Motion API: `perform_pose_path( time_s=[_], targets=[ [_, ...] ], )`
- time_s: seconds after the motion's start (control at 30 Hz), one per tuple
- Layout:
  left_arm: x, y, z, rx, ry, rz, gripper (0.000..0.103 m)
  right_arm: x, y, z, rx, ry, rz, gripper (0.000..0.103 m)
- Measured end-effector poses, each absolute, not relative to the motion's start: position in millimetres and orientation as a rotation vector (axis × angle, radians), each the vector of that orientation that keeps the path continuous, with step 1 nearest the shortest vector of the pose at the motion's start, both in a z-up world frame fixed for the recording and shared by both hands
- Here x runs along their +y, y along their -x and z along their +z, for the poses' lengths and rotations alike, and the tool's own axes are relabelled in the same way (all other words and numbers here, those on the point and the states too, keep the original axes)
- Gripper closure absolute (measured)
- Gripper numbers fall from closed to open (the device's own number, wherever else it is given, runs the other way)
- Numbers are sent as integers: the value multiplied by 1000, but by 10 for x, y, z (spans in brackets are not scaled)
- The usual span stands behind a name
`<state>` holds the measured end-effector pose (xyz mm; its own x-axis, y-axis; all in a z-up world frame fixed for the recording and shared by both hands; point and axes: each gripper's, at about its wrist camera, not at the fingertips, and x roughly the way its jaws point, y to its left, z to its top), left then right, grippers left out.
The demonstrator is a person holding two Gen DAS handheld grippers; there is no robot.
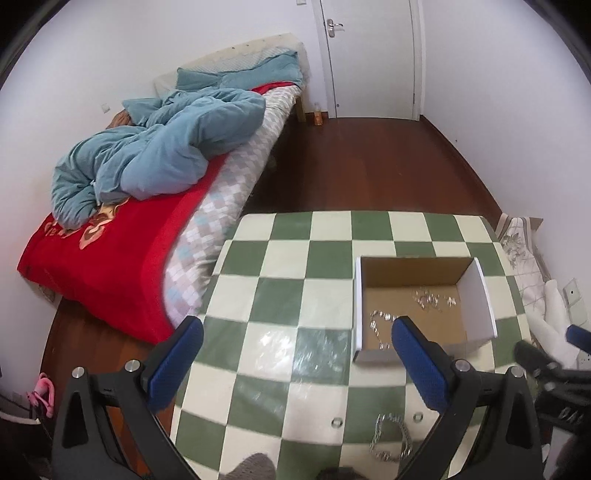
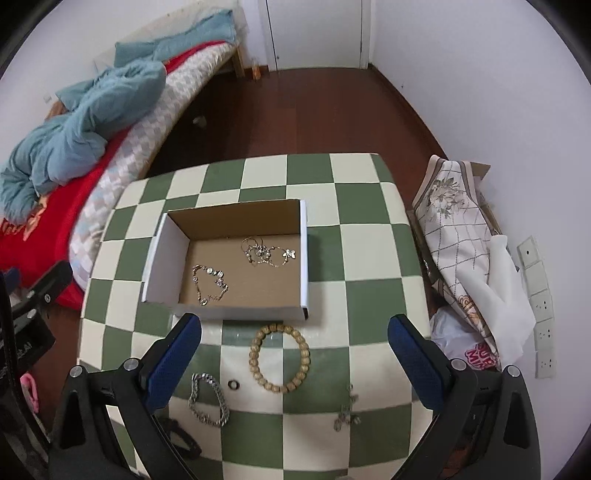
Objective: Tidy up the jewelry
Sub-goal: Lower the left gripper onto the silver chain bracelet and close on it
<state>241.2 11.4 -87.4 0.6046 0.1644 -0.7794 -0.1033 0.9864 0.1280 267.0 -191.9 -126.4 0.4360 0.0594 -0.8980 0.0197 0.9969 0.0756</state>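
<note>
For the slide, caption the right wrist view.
Open right tool above a checkered table: two chains in the cardboard box, wooden bead bracelet, ring and silver chain bracelet still outside.

You face a white-walled bedroom: dark wooden floor [image 1: 369, 162], white door [image 1: 369, 55], and bed [image 1: 110, 251] with rumpled blue duvet [image 1: 159, 155].

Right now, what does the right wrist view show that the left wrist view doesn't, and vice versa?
Only the right wrist view: the wooden bead bracelet lying on the checkered table just in front of the box, a small tangled chain nearer the camera, and the right claw open and empty.

Only the left wrist view: the door handle and the left claw open and empty.

Both: the cardboard box holding two jewelry pieces, the silver chain bracelet, a small ring, the bed.
</note>
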Motion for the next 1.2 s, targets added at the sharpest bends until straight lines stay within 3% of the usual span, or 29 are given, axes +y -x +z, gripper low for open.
perform_pose_path(
  time_s=[0.17,0.53,0.57,0.63,0.87,0.97,1.0,1.1,1.17,1.2],
  targets=[
    [206,-2134,-999,956,-50,170,0,-2176,-2322,-1265,1116,-112,-5,2],
    [-94,-2153,-1971,1212,-129,61,3,-2846,-1947,-2197,1285,-237,-136,31],
    [-149,-2181,-2067,1245,-131,35,6,-2847,-1941,-2295,1300,-242,-136,35],
    [-256,-2205,-2192,1282,-145,-6,20,-2830,-1925,-2454,1329,-246,-135,37],
    [-548,-2223,-2447,1343,-193,-73,23,-2674,-1888,-2718,1365,-208,-135,41],
    [-603,-2193,-2509,1356,-196,-84,30,-2628,-1892,-2726,1361,-180,-138,41],
    [-635,-2189,-2535,1361,-197,-86,39,-2616,-1898,-2727,1360,-173,-138,41],
    [-628,-2138,-2532,1359,-168,-99,44,-2579,-1910,-2725,1353,-141,-139,44],
    [-614,-2110,-2515,1359,-128,-123,55,-2548,-1908,-2727,1344,-106,-145,47],
    [-613,-2090,-2498,1354,-111,-132,67,-2541,-1910,-2722,1336,-100,-143,49]
  ],
)
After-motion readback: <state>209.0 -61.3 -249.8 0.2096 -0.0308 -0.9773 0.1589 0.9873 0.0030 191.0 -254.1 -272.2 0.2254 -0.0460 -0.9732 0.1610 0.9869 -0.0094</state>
